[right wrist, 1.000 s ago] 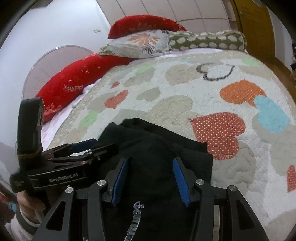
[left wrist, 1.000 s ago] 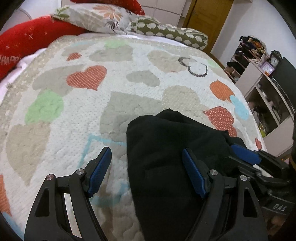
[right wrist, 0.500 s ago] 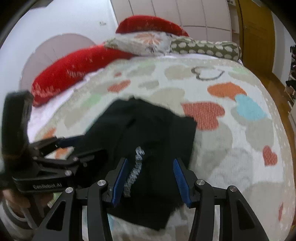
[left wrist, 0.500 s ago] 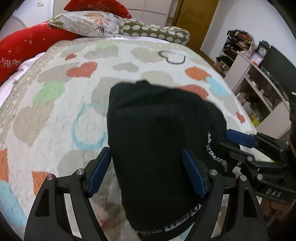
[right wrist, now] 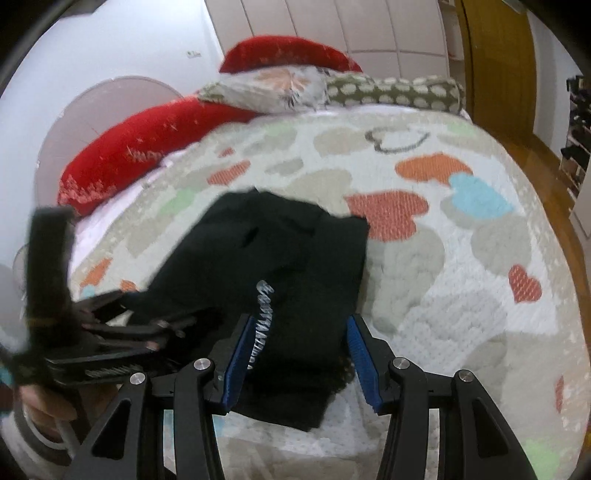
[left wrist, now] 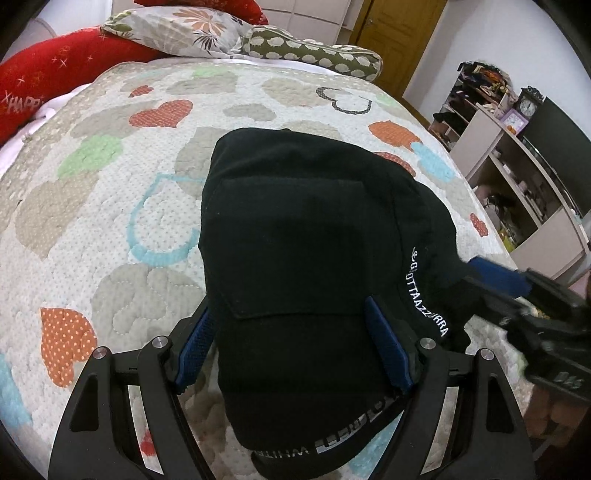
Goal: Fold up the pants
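Observation:
The black pants (left wrist: 310,266) lie folded in a compact pile on the heart-patterned quilt (left wrist: 110,192), with white lettering along one edge. My left gripper (left wrist: 295,347) is open, its blue pads either side of the pile's near end. My right gripper (right wrist: 299,365) is open too, over the pants (right wrist: 295,266) from the right side. The right gripper also shows at the right edge of the left wrist view (left wrist: 517,295). The left gripper shows blurred at the left of the right wrist view (right wrist: 110,332).
Red, floral and dotted pillows (left wrist: 184,29) line the head of the bed. A shelf unit (left wrist: 517,155) with clutter stands beyond the bed's right edge, near a wooden door (right wrist: 495,59). The quilt (right wrist: 461,258) spreads wide around the pants.
Both grippers have pulled back and up from the pants. More of the folded pile and the waistband lettering now shows. The right wrist view is motion-blurred.

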The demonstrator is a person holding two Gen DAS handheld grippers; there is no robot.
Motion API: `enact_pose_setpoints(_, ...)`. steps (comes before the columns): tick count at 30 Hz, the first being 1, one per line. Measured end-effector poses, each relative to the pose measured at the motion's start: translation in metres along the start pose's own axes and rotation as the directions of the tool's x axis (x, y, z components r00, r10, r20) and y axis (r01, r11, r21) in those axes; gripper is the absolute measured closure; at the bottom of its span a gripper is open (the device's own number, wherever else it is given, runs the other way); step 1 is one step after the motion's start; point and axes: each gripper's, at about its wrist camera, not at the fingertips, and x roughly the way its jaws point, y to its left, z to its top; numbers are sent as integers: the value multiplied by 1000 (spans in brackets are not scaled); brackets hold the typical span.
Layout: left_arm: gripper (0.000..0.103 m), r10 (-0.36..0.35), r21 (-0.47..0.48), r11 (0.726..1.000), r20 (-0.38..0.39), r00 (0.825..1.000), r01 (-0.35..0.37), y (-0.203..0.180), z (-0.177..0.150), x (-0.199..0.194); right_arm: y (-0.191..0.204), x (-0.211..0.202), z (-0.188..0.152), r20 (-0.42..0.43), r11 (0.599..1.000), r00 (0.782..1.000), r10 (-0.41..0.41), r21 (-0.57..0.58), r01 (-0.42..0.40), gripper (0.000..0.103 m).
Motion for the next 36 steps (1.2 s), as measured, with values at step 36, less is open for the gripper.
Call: enact_pose_setpoints(36,24,45,-20,999,47,998,-44,21,14,-27,-13,40,9,-41,994,999,36,101,-32,53)
